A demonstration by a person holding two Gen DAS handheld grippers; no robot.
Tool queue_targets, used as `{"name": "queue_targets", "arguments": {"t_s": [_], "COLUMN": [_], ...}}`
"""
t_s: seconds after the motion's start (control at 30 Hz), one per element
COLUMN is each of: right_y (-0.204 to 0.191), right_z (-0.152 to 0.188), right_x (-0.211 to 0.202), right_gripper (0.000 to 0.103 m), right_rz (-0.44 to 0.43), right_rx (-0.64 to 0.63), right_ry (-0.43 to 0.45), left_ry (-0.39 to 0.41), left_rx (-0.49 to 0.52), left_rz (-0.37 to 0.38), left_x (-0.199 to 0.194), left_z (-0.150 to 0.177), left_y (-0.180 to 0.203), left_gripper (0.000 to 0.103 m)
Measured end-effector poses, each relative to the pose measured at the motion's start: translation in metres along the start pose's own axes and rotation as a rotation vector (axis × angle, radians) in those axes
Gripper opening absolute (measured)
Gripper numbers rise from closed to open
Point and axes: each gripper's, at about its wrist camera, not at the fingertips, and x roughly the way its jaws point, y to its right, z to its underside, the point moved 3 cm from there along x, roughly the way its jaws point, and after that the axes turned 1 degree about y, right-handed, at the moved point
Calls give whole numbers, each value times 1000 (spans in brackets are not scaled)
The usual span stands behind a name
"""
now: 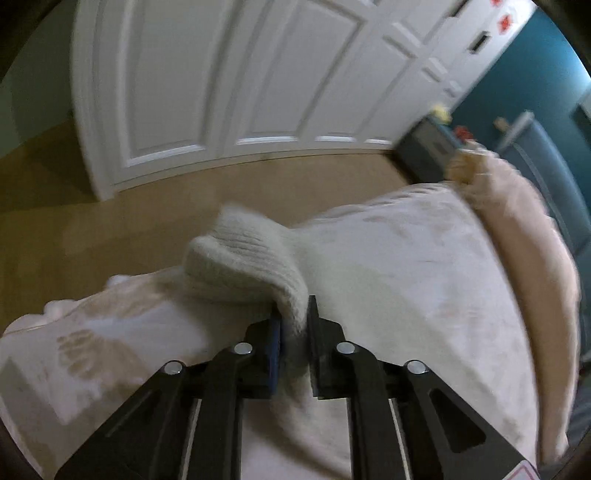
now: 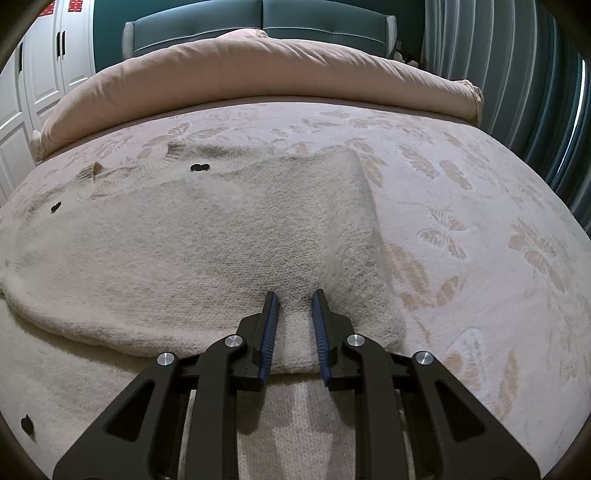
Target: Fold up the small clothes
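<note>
So up close, the left gripper point(image 1: 293, 317) has its jaws clamped tight on a ribbed edge of the fuzzy cream knit sweater point(image 1: 240, 266), with that bit of knit bunched up and lifted over the bed. The right gripper point(image 2: 294, 306) sits with its blue-padded fingers point(image 2: 269, 332) only narrowly apart, either side of the sweater's near hem, tips pressed into the knit; can't honestly tell if it's pinching it or just resting there. In the right wrist view the sweater point(image 2: 207, 240) lies mostly flat, spread across the pale pink fleece bedspread with a butterfly pattern point(image 2: 480, 206), a few dark buttons point(image 2: 199, 167) showing along its left side. Further back a rolled-up beige duvet point(image 2: 258, 66) runs across the bed, just in front of a padded teal headboard point(image 2: 262, 26). Past the bed's edge there's tan wood flooring point(image 1: 110, 229), then white panelled wardrobe doors point(image 1: 221, 81), a teal wall point(image 1: 528, 74), and grey-blue curtains point(image 2: 498, 55) on the right.
</note>
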Motion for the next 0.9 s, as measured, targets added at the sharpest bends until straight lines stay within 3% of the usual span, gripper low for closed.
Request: {"name": "queue_targets", "arguments": {"t_s": [0.13,0.27,0.37,0.47,0.57,0.7,0.77,0.9], "right_y": [1,4,6,8,11,14,15,17], "right_z": [0,0,0,0,0,1,1,1], "right_x": [0,-1,-1,-1,-1,-1,-1,-1], "right_gripper": [18,18,19,19,19,19,19,19], "right_rz": [-14,-30,-42,-56,-76,-106,-119,-134], "right_rx": [13,26,36,47,64,90,101,112], "right_ry": [3,6,7,9,10,13,14,15], "left_ry": [127,181,153,54,-69,-227,-291,-332], "left_rx": [213,429,541,633,694,739,713,573], "left_rz": [100,322,486,594,625,550,484,479], "left_x": [-56,-128,-166,-178,-167,-122,-93,-71], "left_z": [9,63,121,195,274,353,379,368], "left_y": [87,210,284,343,374,372,355,317], "left_gripper": [9,8,8,9,9,12,14,27]}}
